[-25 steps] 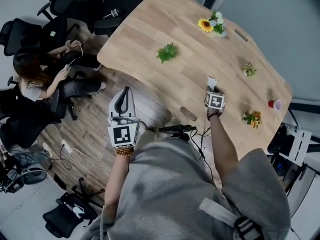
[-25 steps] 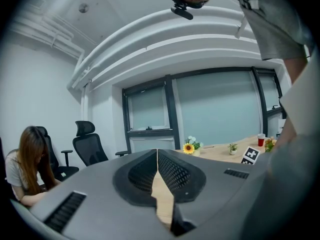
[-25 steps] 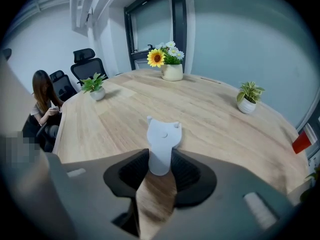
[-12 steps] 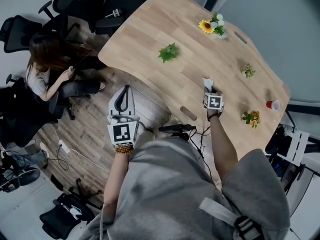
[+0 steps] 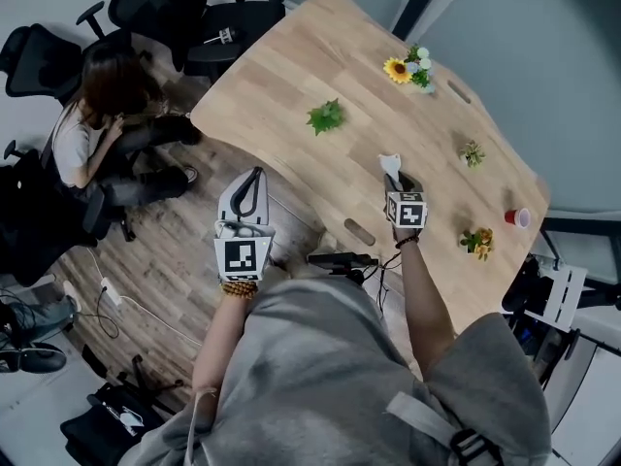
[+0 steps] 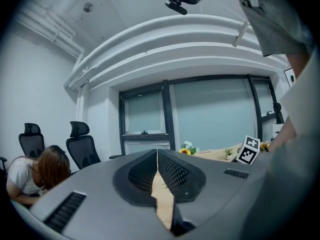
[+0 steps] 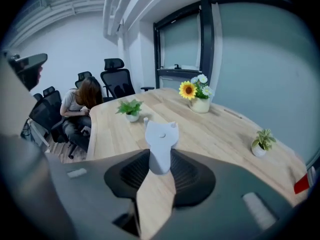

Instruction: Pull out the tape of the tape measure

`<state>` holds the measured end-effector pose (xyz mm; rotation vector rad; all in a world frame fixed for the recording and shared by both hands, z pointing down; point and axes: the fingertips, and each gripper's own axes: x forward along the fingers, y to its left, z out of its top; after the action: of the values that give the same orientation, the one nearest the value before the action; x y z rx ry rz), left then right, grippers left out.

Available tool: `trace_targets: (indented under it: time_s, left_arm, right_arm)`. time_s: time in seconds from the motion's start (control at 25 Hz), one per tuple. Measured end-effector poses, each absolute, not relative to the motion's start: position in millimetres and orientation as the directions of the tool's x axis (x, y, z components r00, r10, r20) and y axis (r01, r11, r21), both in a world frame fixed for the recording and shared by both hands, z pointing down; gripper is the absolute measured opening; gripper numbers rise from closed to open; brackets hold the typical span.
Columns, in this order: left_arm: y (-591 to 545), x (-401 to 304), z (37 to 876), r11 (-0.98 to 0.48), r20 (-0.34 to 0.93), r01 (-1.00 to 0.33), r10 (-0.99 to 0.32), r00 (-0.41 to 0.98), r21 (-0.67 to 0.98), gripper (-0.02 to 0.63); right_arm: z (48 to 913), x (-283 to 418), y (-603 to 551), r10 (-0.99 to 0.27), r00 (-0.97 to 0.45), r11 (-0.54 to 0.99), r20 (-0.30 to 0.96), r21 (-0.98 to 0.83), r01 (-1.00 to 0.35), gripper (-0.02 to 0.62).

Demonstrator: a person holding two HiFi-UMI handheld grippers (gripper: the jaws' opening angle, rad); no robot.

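Right gripper, shown from its own view: the jaws have just been closing and are pressed on the lower end of the tape measure, a pale grey body that stands upright between the pads, its upper end with two small prongs projecting beyond the fingertips. In the head view the right gripper is seen pointed obliquely downward over the wooden table, the tape measure at its tip, near the table's nearer edge. Left gripper: the jaws are closed tip to tip with nothing between them; it is held off the table's edge, above the plank floor, well apart from the right gripper. On the table are distributed a leafy green plant, a pot of sunflowers, a small potted plant, a pot of orange flowers and a red cup. Beyond the table's left end, a seated person is shown among black office chairs
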<state>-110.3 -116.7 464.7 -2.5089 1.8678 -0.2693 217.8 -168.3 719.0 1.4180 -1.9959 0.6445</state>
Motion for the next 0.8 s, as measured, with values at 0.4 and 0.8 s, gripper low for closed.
trace_targets:
  time_s: [0.4, 0.8]
  left_arm:
    - [-122.0, -108.5, 462.1, -0.359, 0.104, -0.928, -0.931, 0.350, -0.098, 0.015]
    - [-119.9, -91.6, 455.1, -0.460, 0.077, -0.879, -0.888, 0.453, -0.124, 0.015]
  right_arm:
    - [592.3, 141.6, -170.2, -0.712, -0.416, 0.469, 0.565, -0.058, -0.881, 0.138]
    - [512.4, 56.7, -137.1, -0.660, -0.542, 0.632, 0.521, -0.005, -0.775, 0.138]
